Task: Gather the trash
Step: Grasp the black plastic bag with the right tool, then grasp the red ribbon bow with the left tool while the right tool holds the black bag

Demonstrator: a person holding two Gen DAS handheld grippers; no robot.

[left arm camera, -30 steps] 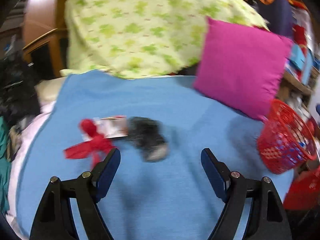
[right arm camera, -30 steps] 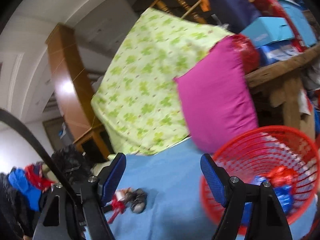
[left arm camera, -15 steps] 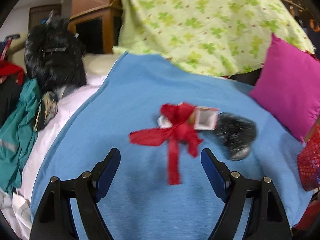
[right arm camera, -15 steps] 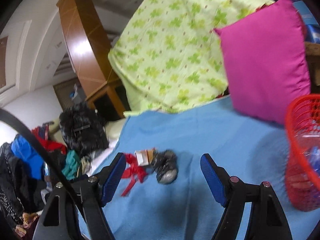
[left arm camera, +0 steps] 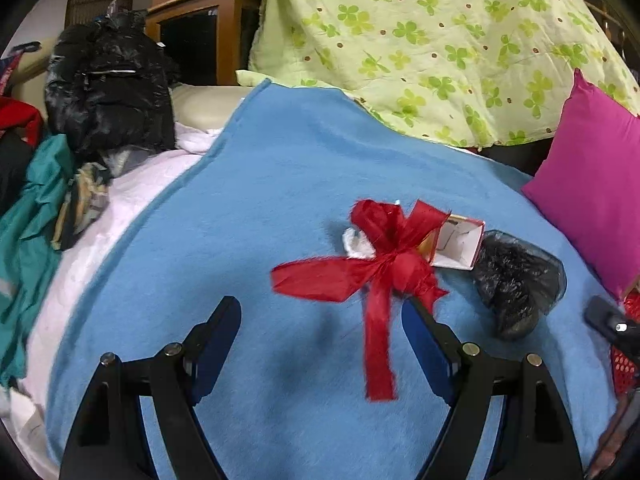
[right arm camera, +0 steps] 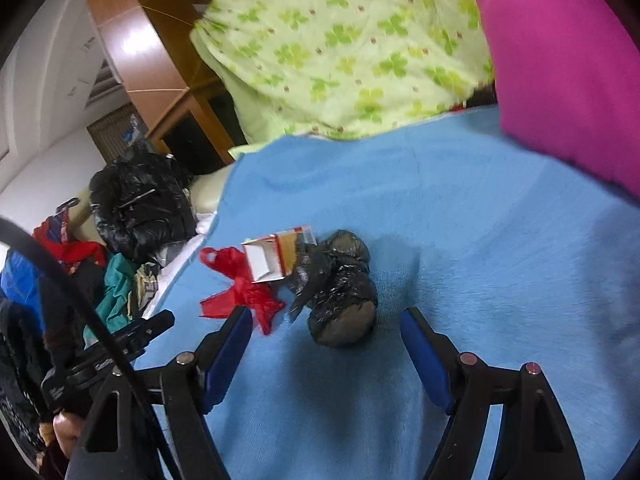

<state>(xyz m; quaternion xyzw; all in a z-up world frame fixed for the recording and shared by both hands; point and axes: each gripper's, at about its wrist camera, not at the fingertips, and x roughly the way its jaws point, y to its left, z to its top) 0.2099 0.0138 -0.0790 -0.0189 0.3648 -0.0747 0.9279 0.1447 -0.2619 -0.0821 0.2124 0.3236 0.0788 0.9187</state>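
A red ribbon bow [left arm camera: 384, 268] lies on the blue blanket [left arm camera: 260, 200], with a small open white-and-red box [left arm camera: 460, 244] and a crumpled black plastic bag [left arm camera: 516, 284] to its right. My left gripper [left arm camera: 320, 320] is open, hovering just short of the bow; one ribbon tail hangs by its right finger. In the right wrist view the black bag [right arm camera: 340, 296] lies just ahead of my open right gripper [right arm camera: 326, 328], the box [right arm camera: 272, 256] and ribbon [right arm camera: 240, 288] to its left. Nothing is held.
A red mesh basket [left arm camera: 624, 360] shows at the right edge of the left wrist view. A magenta pillow [left arm camera: 592, 200] and a green clover quilt [left arm camera: 420, 40] lie behind. A black jacket [left arm camera: 108, 84] and piled clothes [left arm camera: 32, 208] sit on the left.
Both grippers swung left and lowered towards the trash. The red basket slid out of the right wrist view and the black bag now lies between its fingers' line. The jaws stayed open.
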